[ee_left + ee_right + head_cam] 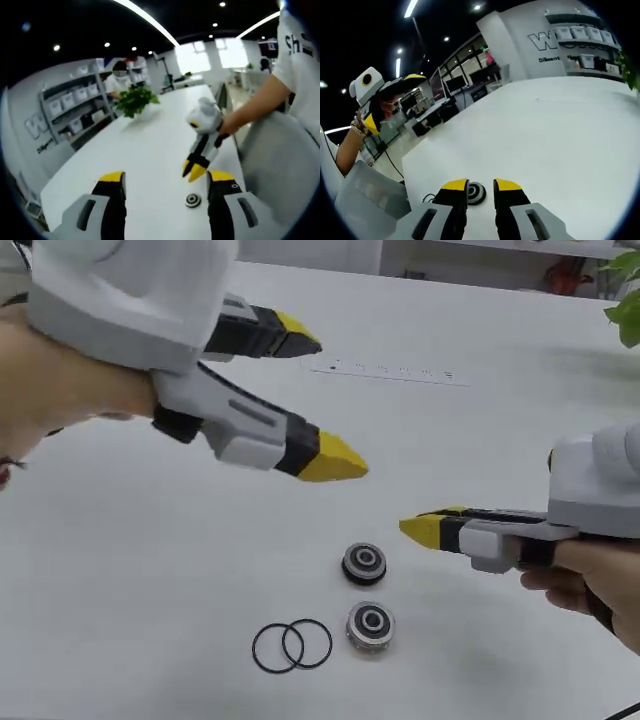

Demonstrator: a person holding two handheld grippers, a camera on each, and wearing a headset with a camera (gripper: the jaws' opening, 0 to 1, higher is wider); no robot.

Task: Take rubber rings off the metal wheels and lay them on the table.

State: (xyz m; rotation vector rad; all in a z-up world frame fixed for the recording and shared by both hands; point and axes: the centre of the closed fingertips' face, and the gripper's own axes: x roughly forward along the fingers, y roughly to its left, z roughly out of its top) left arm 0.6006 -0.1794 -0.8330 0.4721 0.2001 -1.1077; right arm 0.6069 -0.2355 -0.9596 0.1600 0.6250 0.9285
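A plain white surface point(150, 590), smooth and matte, runs through a bright office with shelves of pale bins point(70, 105) along the wall and a leafy green plant point(136, 100) standing at its far end.

The left tongs point(322, 400) hang raised above the surface with their yellow-tipped jaws spread wide, holding nothing and touching nothing. The right tongs point(415, 529) sit low near the surface, jaws drawn close with only a narrow slit between the yellow tips, and that slit is empty.

Two small round metal wheels lie flat between the two tools. The farther wheel point(364, 563) has a dark outer rim around a bright hub. The nearer wheel point(371, 625) shows a bare silvery rim. Just beside the nearer wheel, two thin black rubber rings point(290, 645) lie flat on the surface, overlapping each other like linked loops.

The head view gives both wheels and both rings together. The left gripper view shows one wheel point(193, 200) on the surface below the right tongs point(194, 170), which point down toward it. The right gripper view shows a wheel point(476, 192) just past its own tips, and the left tongs point(387, 102) held high.
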